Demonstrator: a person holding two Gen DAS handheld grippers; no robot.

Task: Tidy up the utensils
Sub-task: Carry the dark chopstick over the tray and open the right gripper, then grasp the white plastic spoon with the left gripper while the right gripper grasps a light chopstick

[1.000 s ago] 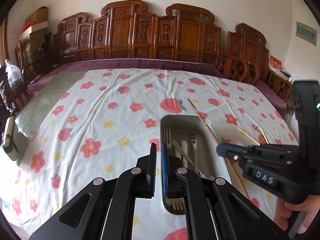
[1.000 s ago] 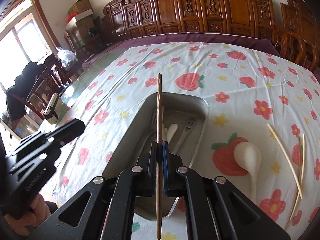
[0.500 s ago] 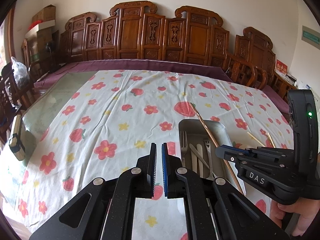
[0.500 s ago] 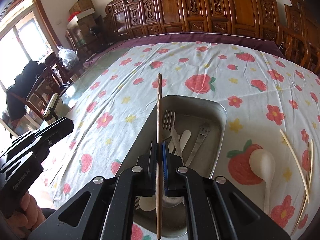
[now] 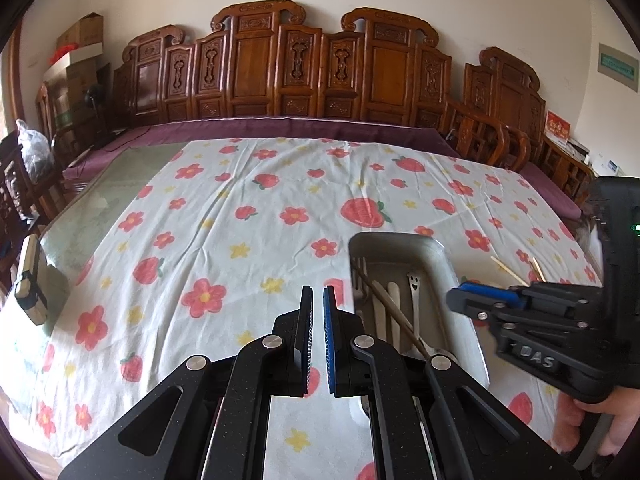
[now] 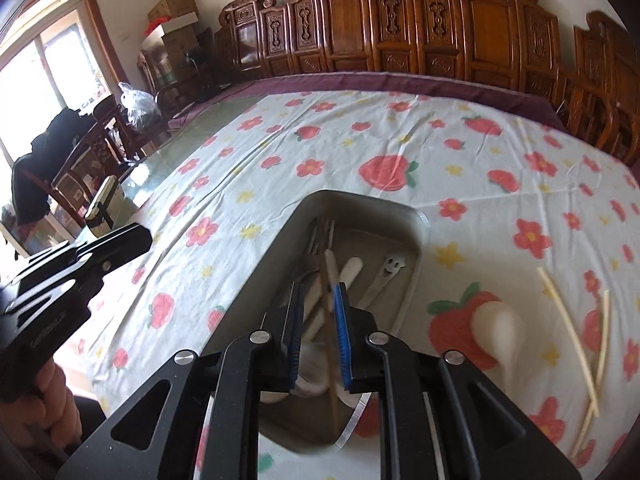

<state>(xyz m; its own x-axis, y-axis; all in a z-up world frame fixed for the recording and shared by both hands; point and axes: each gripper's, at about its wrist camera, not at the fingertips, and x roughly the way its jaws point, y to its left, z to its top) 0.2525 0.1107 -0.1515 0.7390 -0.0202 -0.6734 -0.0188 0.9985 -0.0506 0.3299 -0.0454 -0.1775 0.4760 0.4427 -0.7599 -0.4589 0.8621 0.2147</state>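
Note:
A steel tray on the strawberry-print cloth holds a fork, white utensils and a smiley-handled utensil. My right gripper hovers over the tray with its jaws opening. A brown chopstick lies slanted in the tray beneath them, free of the pads. On the cloth to the tray's right lie a white spoon and pale chopsticks. My left gripper is shut on nothing, left of the tray. In the left wrist view the right gripper shows over the tray's right rim.
Carved wooden chairs line the table's far side. A small boxy device sits on the bare glass at the left edge. A plastic bag and more chairs stand off the far left corner.
The right jaws have parted and the brown chopstick has dropped from them into the tray. The left gripper stays shut and has hardly moved.

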